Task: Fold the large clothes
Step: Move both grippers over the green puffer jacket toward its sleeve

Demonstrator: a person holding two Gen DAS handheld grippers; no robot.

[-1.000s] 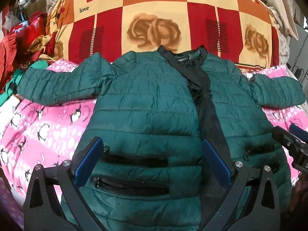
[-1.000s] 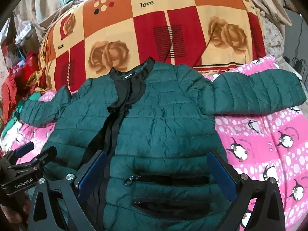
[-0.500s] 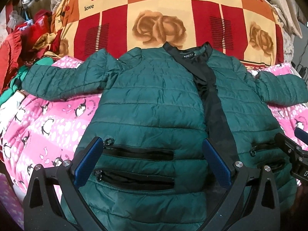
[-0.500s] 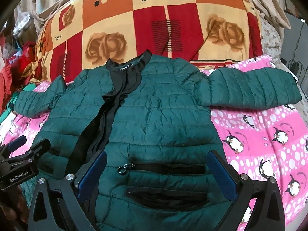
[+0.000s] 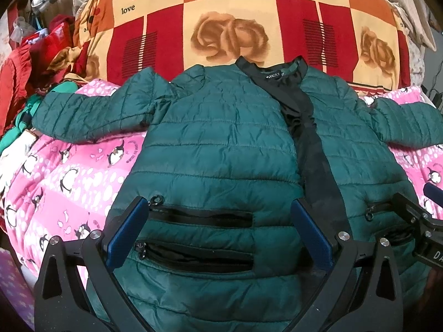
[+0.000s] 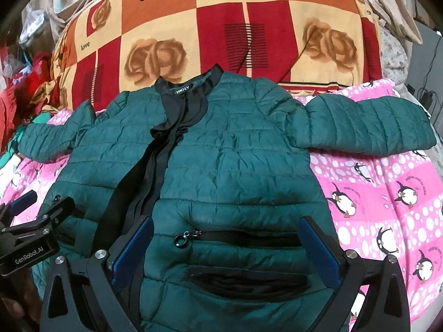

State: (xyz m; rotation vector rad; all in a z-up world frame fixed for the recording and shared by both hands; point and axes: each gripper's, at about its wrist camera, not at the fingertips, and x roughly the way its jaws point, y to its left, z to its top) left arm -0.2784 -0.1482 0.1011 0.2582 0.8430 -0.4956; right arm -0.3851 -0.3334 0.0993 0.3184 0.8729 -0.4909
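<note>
Both cameras are drawing nearer the green puffer jacket (image 5: 221,144) — it is lying front-up, sleeves spread, on the pink penguin bedspread (image 5: 69,171) — while left gripper (image 5: 218,221) and right gripper (image 6: 225,238) are hovering spread wide (holding nothing) above its hem.

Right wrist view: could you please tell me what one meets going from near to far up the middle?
Right tool → pocket zip → green jacket's chest → black collar → rose-patterned blanket.
</note>
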